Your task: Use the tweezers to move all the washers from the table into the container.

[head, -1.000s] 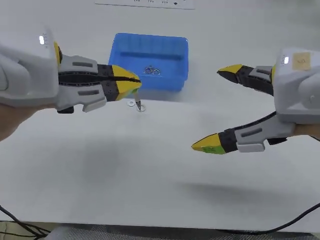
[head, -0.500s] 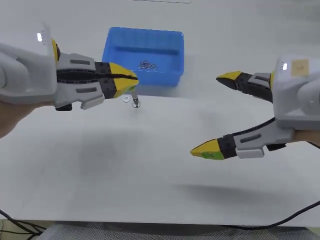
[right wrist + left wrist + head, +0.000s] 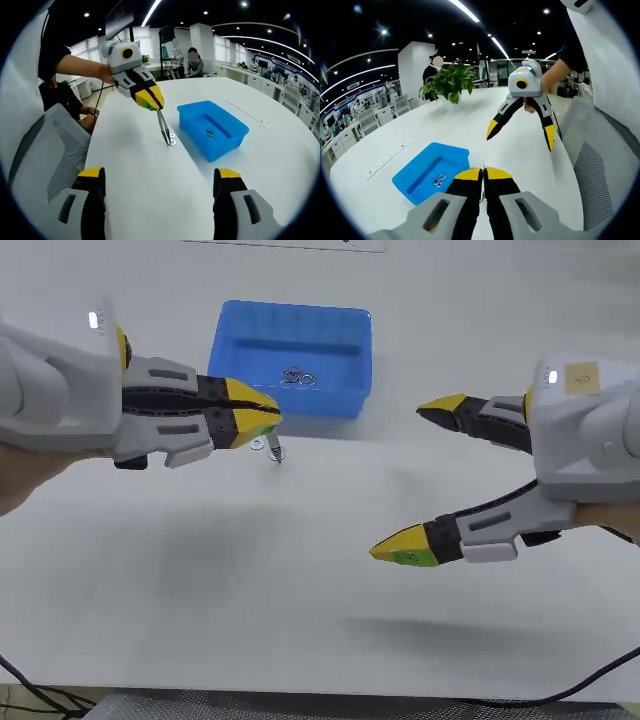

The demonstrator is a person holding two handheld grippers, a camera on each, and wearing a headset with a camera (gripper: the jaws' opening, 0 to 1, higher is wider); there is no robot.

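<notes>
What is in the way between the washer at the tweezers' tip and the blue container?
Nothing visible. The washer lies on bare table just in front of the container; only its near wall must be cleared. The left gripper holds the tweezers at the washer, and the open right gripper is off to the side.

My head cam looks down on the white table [image 3: 300, 570] from close above. Both gripper views sit low over it, facing each other, and all three catch the blue container [image 3: 330, 350].

Bright overhead ceiling strips; soft shadows; sharp focus; fisheye edges.
</notes>
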